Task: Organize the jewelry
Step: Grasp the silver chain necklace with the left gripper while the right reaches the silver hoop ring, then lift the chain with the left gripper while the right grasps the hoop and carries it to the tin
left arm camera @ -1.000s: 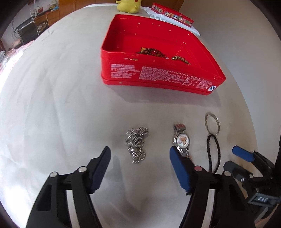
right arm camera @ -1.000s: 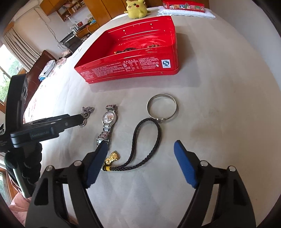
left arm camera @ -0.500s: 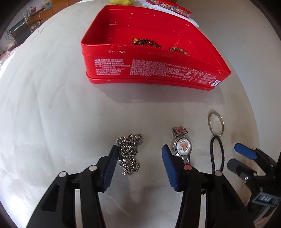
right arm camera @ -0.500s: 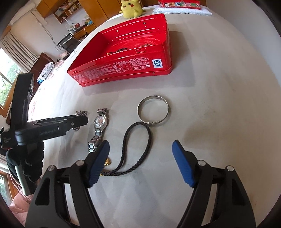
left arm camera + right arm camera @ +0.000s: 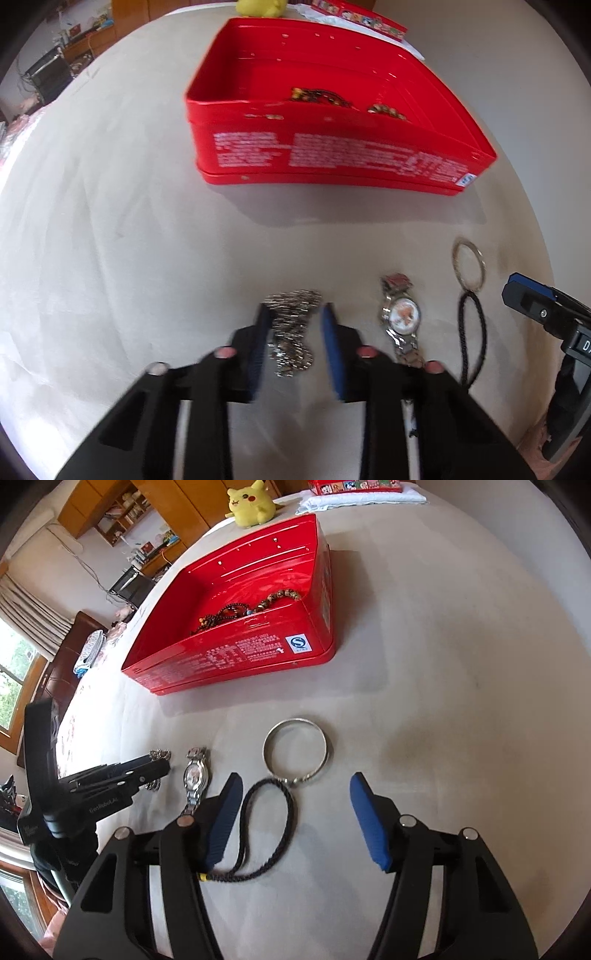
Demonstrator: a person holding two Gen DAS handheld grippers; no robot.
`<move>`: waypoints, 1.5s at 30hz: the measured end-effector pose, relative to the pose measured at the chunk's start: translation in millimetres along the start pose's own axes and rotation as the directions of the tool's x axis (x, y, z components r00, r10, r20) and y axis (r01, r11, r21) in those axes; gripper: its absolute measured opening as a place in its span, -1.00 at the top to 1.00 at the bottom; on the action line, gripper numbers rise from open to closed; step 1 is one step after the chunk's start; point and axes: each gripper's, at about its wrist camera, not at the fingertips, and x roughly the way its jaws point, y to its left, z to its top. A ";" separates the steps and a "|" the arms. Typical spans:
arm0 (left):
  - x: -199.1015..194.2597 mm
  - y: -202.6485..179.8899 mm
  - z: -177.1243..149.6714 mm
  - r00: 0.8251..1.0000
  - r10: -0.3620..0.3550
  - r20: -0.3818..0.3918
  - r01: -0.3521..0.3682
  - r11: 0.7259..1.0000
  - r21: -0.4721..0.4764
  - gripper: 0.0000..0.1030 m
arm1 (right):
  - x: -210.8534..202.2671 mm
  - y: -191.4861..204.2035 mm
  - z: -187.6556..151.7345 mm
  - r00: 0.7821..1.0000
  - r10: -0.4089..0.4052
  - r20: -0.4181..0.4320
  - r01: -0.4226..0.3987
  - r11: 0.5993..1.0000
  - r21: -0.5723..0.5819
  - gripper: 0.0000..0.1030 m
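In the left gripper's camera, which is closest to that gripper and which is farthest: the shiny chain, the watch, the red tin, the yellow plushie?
From the left gripper:
1. Silver chain, right between its fingers.
2. Watch, just to the right on the table.
3. Red tin, ahead past the bare tabletop.
4. Yellow plushie, behind the tin at the far edge.

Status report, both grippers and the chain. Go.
Left gripper straddling silver chain, not clamped. Right gripper open over black cord. Nothing blocking red tin.

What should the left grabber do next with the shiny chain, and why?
Probably finish closing and lift. The left gripper already straddles the silver chain, which still lies on the table with small gaps beside it. The red tin ahead is open.
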 end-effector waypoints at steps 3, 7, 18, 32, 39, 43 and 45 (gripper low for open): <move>-3.0 7.4 3.3 1.000 -0.024 -0.002 0.024 1.000 -0.011 0.67 | 13.0 5.0 6.6 0.999 -0.034 -0.023 0.034 0.999 -0.009 -0.22; -4.7 7.7 -0.4 1.000 -0.030 0.002 0.030 0.999 0.011 0.47 | 29.4 7.7 11.0 0.996 -0.070 -0.050 0.069 0.998 -0.013 -0.24; -0.8 -13.1 -6.6 0.998 0.038 0.052 -0.044 0.993 0.114 0.55 | 42.6 36.1 4.9 0.976 -0.218 -0.002 0.216 0.966 -0.141 0.05; -46.0 -3.7 -11.7 0.987 -0.033 0.156 0.015 0.994 0.113 0.86 | 4.5 23.7 9.3 0.993 -0.100 0.058 0.104 0.992 -0.077 0.06; -27.6 -4.9 -10.6 0.995 0.027 0.096 -0.038 0.993 0.116 0.49 | 7.3 25.3 5.9 0.996 -0.076 0.038 0.079 0.993 -0.087 0.06; -14.0 -8.9 -3.4 0.995 0.058 0.084 -0.068 0.990 0.123 0.17 | 9.8 24.3 5.1 0.997 -0.067 0.033 0.069 0.994 -0.083 0.06; -8.2 -11.1 -0.1 0.995 0.068 0.072 -0.077 0.989 0.124 0.17 | 9.2 23.4 4.7 0.997 -0.065 0.033 0.067 0.994 -0.083 0.06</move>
